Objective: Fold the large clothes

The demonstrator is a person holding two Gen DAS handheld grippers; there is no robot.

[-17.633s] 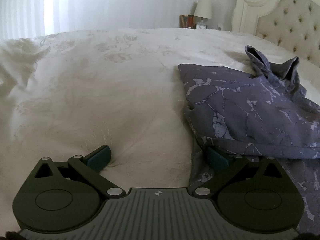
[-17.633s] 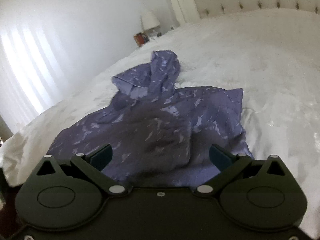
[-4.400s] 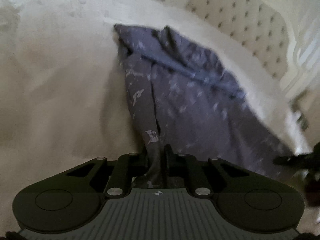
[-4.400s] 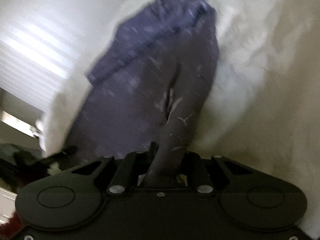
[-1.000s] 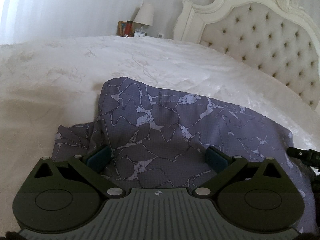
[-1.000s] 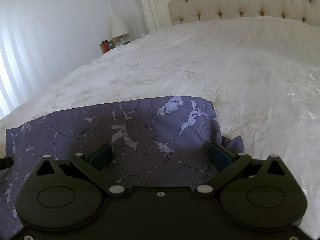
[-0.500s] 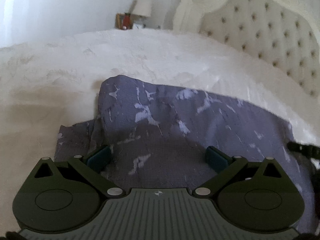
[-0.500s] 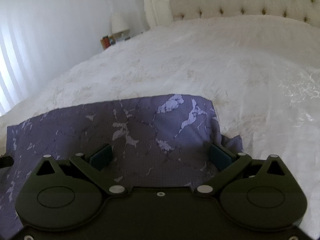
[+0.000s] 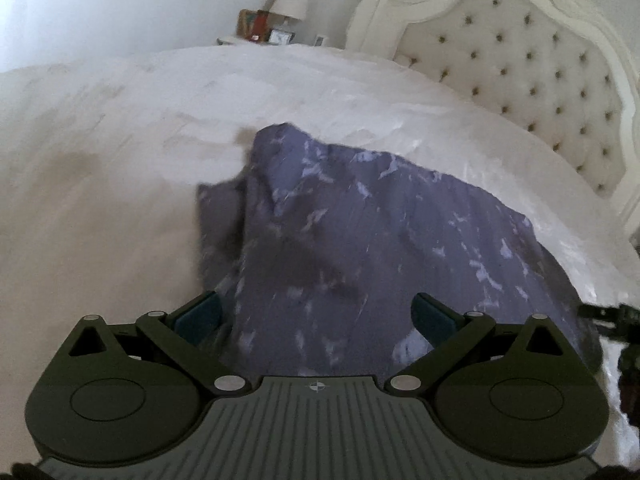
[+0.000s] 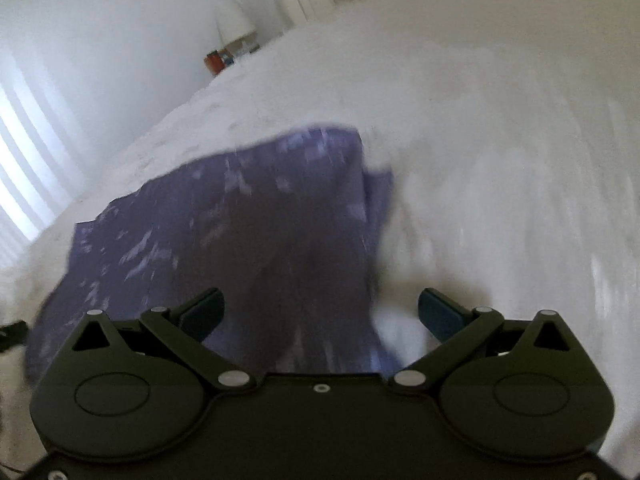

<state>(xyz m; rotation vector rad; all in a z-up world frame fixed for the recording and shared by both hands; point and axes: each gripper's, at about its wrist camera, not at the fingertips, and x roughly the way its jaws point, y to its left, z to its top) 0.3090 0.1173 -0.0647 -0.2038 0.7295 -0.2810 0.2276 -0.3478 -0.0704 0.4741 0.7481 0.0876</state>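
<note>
Both grippers lifted back, fingers apart, purple garment [image 9: 372, 240] seemingly folded, right view blurred

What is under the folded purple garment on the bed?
The purple garment lies on the white bedspread. A lower layer of it sticks out at its left edge; anything else beneath is covered.
</note>
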